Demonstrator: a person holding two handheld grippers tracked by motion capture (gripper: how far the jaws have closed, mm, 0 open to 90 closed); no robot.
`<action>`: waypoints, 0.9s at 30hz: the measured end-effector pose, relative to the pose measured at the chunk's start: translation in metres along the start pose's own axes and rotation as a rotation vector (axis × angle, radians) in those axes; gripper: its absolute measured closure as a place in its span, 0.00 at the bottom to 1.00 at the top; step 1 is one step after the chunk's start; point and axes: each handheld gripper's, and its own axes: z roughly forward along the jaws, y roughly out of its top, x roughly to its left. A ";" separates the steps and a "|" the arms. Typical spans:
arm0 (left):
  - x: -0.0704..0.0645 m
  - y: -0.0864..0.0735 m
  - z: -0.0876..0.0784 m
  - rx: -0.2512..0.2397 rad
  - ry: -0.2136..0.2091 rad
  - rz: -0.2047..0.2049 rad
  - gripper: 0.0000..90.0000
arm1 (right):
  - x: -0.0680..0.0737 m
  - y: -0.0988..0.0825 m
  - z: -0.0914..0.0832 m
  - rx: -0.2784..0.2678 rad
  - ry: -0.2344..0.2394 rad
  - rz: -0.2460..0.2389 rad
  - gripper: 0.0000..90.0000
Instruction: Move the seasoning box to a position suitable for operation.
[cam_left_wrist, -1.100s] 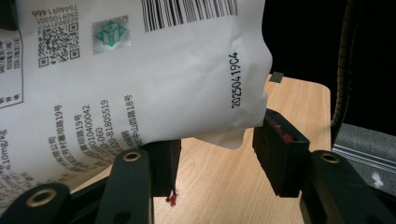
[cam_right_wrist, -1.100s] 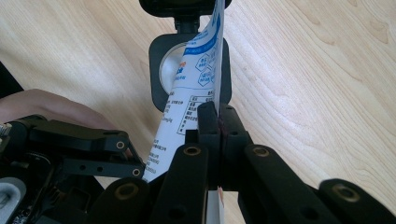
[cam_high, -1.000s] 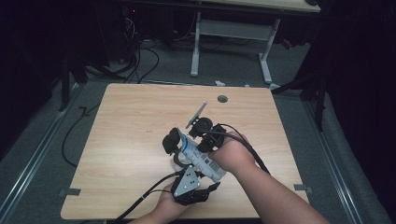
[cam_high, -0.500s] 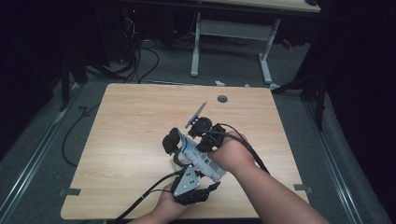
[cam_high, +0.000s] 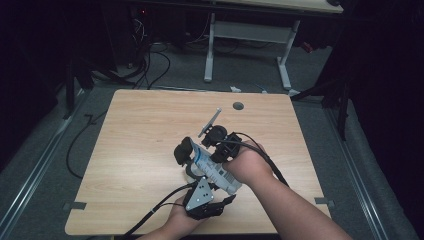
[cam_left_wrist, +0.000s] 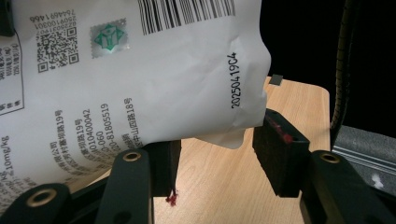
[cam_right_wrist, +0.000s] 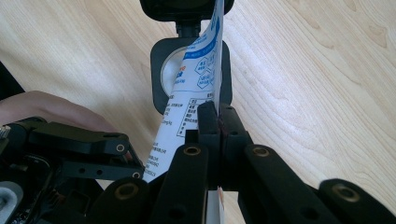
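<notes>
Moved: nothing; both hands unchanged.
Right gripper (cam_right_wrist: 218, 114): clamped on white pouch (cam_left_wrist: 140, 70).
Left gripper (cam_left_wrist: 217, 158): jaws apart, pouch corner between.
Table (cam_high: 140, 130): bare far side.

2 grippers (cam_high: 186, 152) (cam_high: 216, 134) holding a white packet (cam_high: 212, 170) above wooden table (cam_high: 140, 130)

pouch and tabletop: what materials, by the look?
Pouch: thin flexible film or coated paper, probably; white, printed, faint sheen, and it creases and buckles. Tabletop: light wood-grain surface, likely laminate over board; matte, even grain, rounded corners.
</notes>
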 end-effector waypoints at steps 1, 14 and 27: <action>0.000 0.000 0.000 0.000 0.000 0.000 0.59 | 0.000 0.000 0.000 0.000 0.000 0.000 1.00; 0.001 0.001 -0.001 -0.003 0.004 0.001 0.59 | 0.001 0.003 0.000 0.003 -0.002 -0.004 1.00; 0.001 0.001 -0.001 -0.007 0.002 -0.001 0.59 | 0.001 0.003 0.000 0.001 -0.001 -0.006 1.00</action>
